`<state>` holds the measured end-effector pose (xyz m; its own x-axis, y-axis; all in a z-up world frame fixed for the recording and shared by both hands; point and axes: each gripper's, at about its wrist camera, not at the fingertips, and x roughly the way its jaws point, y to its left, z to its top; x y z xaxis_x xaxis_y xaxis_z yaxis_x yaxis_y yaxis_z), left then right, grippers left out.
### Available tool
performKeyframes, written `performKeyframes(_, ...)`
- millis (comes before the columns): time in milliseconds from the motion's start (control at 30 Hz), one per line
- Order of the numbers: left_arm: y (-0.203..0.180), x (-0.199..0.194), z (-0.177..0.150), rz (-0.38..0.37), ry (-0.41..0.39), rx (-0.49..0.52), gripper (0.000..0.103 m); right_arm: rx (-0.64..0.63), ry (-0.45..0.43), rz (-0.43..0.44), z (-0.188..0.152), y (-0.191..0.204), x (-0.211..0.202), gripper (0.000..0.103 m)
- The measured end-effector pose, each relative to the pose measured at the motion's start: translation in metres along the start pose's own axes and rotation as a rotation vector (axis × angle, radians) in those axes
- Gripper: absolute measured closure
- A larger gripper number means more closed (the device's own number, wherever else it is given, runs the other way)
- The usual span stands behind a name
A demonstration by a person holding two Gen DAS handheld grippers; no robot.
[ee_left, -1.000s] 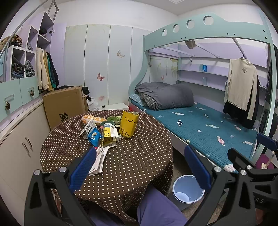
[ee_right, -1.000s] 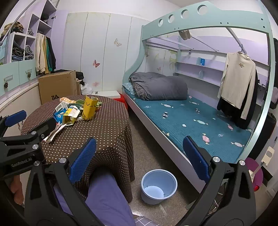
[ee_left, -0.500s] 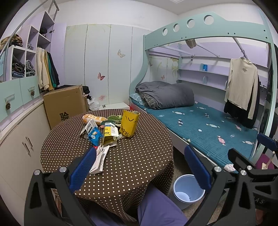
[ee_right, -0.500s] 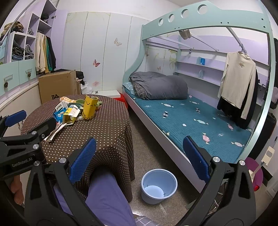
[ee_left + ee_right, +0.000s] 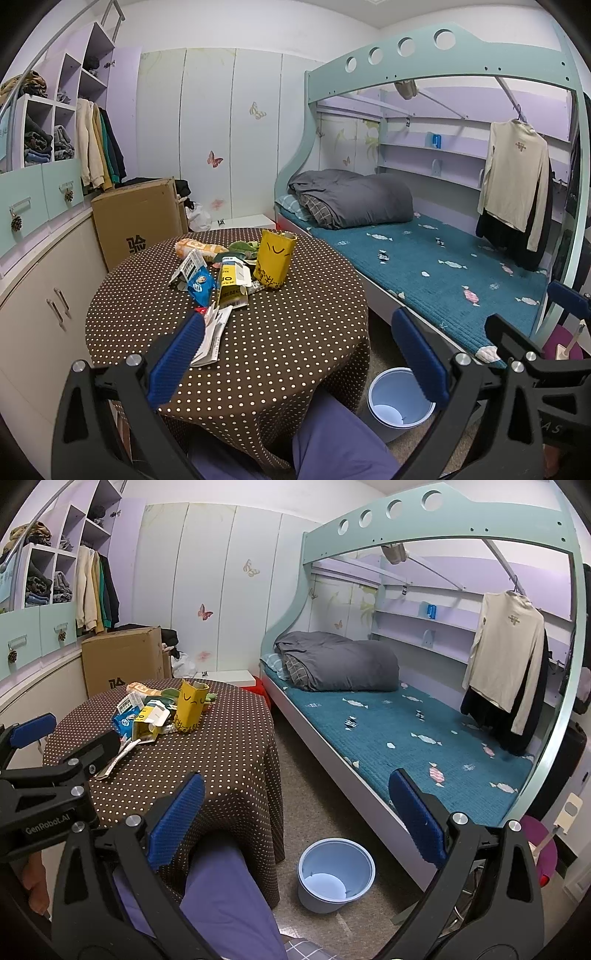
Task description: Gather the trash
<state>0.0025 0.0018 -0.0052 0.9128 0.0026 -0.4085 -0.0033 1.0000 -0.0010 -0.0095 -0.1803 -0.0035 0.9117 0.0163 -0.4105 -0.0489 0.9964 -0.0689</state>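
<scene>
Jaws of both grippers stand wide apart, nothing between them. Left gripper (image 5: 295, 354) hangs over the near edge of the round counter (image 5: 295, 332); right gripper (image 5: 295, 819) sits off its side, aimed at the floor beside the bed (image 5: 406, 731).

Trash lies clustered at the counter's far-middle: upright yellow paper bag (image 5: 275, 260), blue snack wrapper (image 5: 201, 284), torn yellow carton (image 5: 231, 290), white folded leaflets (image 5: 214, 334) nearest the left gripper, orange packet (image 5: 194, 248) at the back.

Handling, judged: all light and thin. Wrappers slippery, crushable; pinch a raised crease or edge. Bag likely tips; take its rim.

Right view alone shows the whole blue bin (image 5: 335, 873), empty, on the floor well apart from the trash; left view cuts it behind a finger but resolves the pile better.
</scene>
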Motion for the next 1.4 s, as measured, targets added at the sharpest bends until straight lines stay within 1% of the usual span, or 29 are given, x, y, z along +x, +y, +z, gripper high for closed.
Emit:
performKeyframes(200,0.002,0.005,-0.002,-0.004,0.017,-0.008,0.004,-0.002,0.016,0.005,0.001,0.005,0.006,0.006)
performKeyframes(333,0.007,0.014,-0.004,-0.002,0.045,-0.018,0.004,-0.004,0.038,0.018,0.002,0.007,0.013,0.006)
performKeyframes(533,0.02,0.033,-0.008,0.008,0.132,-0.058,0.004,-0.011,0.087,0.035,0.005,0.015,0.03,0.006)
performKeyframes(633,0.027,0.044,-0.01,0.016,0.143,-0.075,0.004,-0.018,0.119,0.045,0.005,0.02,0.04,0.006)
performKeyframes(700,0.032,0.052,-0.012,0.018,0.168,-0.096,0.004,-0.022,0.132,0.05,0.006,0.024,0.046,0.006)
performKeyframes(800,0.044,0.064,-0.014,0.031,0.177,-0.128,0.004,-0.021,0.158,0.065,0.006,0.031,0.058,0.006)
performKeyframes(1133,0.083,0.104,-0.02,0.137,0.288,-0.141,0.004,-0.01,0.266,0.106,0.007,0.054,0.109,0.006)
performKeyframes(1400,0.11,0.141,-0.026,0.168,0.38,-0.166,0.004,-0.015,0.343,0.134,0.008,0.075,0.148,0.006)
